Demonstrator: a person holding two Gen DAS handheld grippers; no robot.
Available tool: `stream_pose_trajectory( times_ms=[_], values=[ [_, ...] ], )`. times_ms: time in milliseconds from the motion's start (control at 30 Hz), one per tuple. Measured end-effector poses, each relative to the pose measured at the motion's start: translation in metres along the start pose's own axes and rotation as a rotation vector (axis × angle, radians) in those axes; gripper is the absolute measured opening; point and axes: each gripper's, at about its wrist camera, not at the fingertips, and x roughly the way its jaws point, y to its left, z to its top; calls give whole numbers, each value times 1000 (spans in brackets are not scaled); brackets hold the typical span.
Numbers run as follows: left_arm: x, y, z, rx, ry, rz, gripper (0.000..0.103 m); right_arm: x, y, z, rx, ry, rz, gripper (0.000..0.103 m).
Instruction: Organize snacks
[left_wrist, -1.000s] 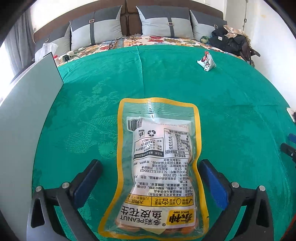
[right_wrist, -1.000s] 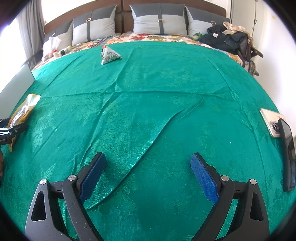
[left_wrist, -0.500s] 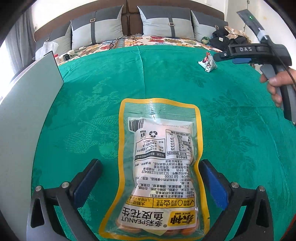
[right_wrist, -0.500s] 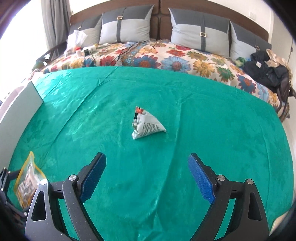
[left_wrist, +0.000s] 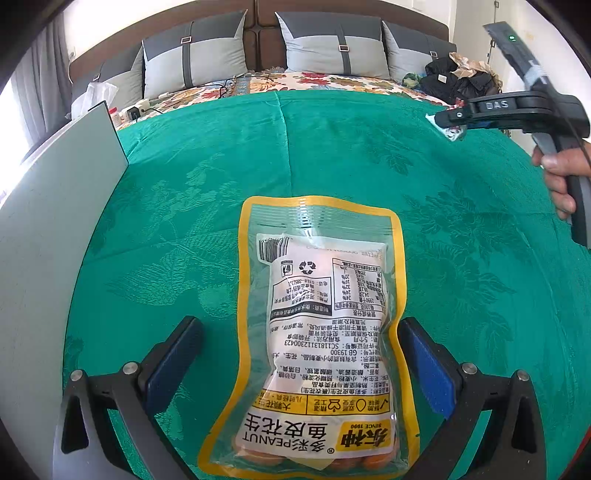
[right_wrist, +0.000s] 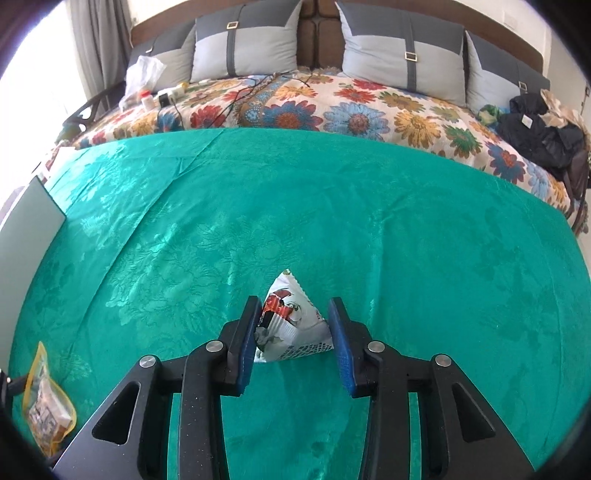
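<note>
Right gripper (right_wrist: 293, 332) had just been closing on the small triangular snack pack (right_wrist: 291, 325) on the green bedspread (right_wrist: 406, 240), pads touching it. Left gripper (left_wrist: 301, 363) stood open w/ the peanut bag (left_wrist: 317, 339) lying between its fingers.

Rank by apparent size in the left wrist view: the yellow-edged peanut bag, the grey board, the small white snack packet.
1. Grey flat board, largest, though partly cropped.
2. Yellow-edged clear peanut bag, near the camera.
3. Small white snack packet, smallest; far off and half hidden.
</note>
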Motion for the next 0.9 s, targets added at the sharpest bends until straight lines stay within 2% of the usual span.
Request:
stream_pose_trajectory(
  times_ms=[133,233,300,333,367,400,467,633,733,833,900],
  values=[
    [0,0,0,0,0,-1,103,-65,27,-50,-103,-23,77,39],
    [0,0,0,-1,0,-1,103,-96,52,-105,-185,-32,67,39],
    [0,0,0,0,0,0,103,-101,66,-141,-221,-29,28,38],
    [0,0,0,0,0,0,103,-99,71,-158,-227,-19,4,48],
    [0,0,0,0,0,0,103,-96,74,-172,-225,2,-18,68],
    [0,0,0,0,0,0,103,-94,77,-185,-220,21,-39,73],
    [-1,3,0,-1,0,1,103,-96,81,-204,-218,40,-70,73],
    [-1,2,0,-1,0,1,103,-110,87,-225,-242,-7,-101,79],
    [-1,2,0,-1,0,1,103,-107,76,-230,-153,-35,-77,86],
    [-1,2,0,-1,0,1,103,-103,64,-228,-76,-14,-37,88],
    [-1,2,0,-1,0,1,103,-104,62,-228,-58,-17,-45,88]
  ],
)
